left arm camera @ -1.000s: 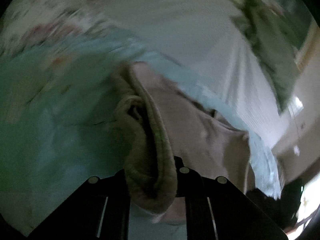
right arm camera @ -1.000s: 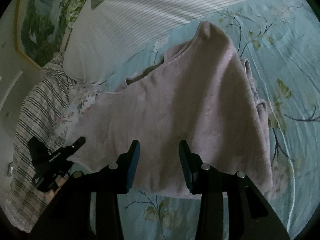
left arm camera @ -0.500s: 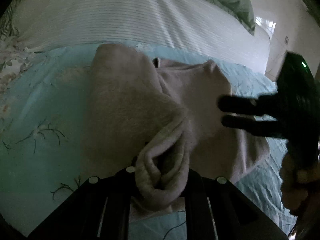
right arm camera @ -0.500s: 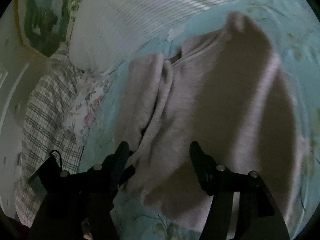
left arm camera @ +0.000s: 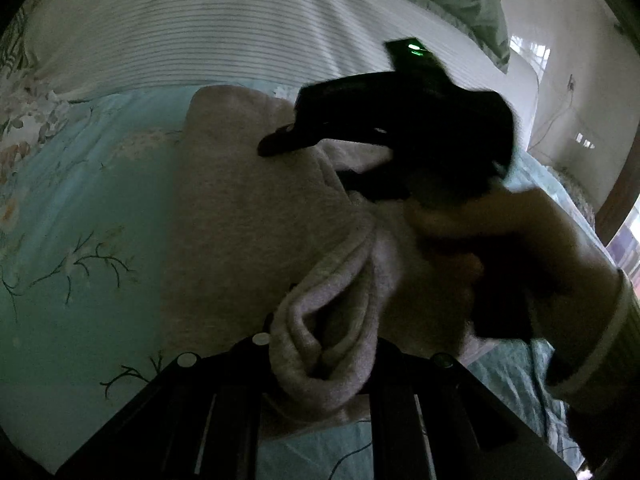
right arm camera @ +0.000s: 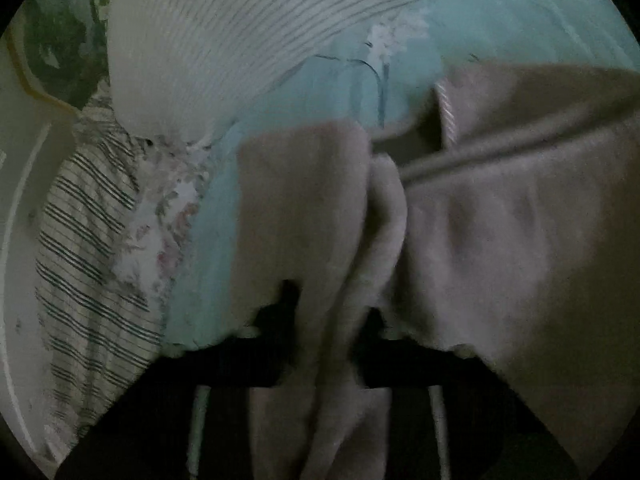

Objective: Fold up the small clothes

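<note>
Left claw (left arm camera: pixel 324 344), bottom centre of left view: jaws clamped on rolled cuff of pink sweater (left arm camera: pixel 248 216). Sweater lay across light-blue flowered bed sheet (left arm camera: pixel 80 208), filling frame centre. Striped pillow (left arm camera: pixel 208 28) spanned upper frame, beyond sweater. Right claw (left arm camera: pixel 280 142), dark and blurred, sat centre-right over sweater, hand (left arm camera: pixel 532 240) behind it. Right view: right claw (right arm camera: pixel 332 320) at bottom centre, jaws narrow, gripping bunched fold of sweater (right arm camera: pixel 500 240). Checked cloth (right arm camera: pixel 88 248) at left edge.
</note>
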The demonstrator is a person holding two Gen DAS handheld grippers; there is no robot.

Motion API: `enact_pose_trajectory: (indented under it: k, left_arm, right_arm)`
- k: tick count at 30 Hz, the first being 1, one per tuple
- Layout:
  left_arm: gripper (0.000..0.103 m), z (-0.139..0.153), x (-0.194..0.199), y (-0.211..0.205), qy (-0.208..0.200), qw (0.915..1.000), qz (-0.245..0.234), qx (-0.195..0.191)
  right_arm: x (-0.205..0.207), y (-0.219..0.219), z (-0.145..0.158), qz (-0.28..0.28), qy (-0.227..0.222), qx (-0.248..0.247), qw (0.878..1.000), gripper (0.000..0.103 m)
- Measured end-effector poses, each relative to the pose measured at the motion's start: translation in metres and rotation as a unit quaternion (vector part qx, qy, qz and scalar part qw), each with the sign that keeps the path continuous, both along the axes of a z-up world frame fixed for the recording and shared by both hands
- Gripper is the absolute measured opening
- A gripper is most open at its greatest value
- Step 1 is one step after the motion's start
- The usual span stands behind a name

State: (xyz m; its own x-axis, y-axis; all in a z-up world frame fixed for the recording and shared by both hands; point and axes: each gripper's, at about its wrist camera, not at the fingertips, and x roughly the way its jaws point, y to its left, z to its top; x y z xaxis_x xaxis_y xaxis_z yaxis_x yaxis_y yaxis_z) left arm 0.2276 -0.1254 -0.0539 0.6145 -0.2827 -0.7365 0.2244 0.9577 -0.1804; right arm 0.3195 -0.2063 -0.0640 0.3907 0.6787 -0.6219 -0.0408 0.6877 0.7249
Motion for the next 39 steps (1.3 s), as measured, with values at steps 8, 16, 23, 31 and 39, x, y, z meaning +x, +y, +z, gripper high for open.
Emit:
enact_pose_trajectory:
  k: [8, 16, 23, 31, 39]
  left_arm:
    - [0.010, 0.039, -0.003, -0.020, -0.020, 0.9992, -0.022, -0.027]
    - [0.010, 0.041, 0.003, -0.098, -0.011, 0.9947, -0.086, -0.055]
    - [0.010, 0.010, 0.009, -0.139, 0.025, 0.9925, -0.113, -0.038]
    - [0.011, 0.011, 0.012, -0.148, 0.021, 0.9911, -0.123, -0.045]
    - [0.022, -0.011, 0.017, -0.141, 0.053, 0.9886, -0.132, -0.048]
  right_arm:
    - [-0.028, -0.043, 0.078, -0.004, -0.096, -0.017, 0.995, 0.014]
    - [-0.057, -0.133, 0.060, -0.069, -0.075, -0.080, 0.992, 0.014]
    - [-0.064, -0.157, 0.040, -0.081, -0.061, -0.080, 0.992, 0.013]
    - [-0.059, -0.162, 0.027, -0.085, -0.058, -0.111, 0.988, 0.013]
    - [-0.073, -0.168, 0.025, -0.097, -0.059, -0.119, 0.986, 0.023]
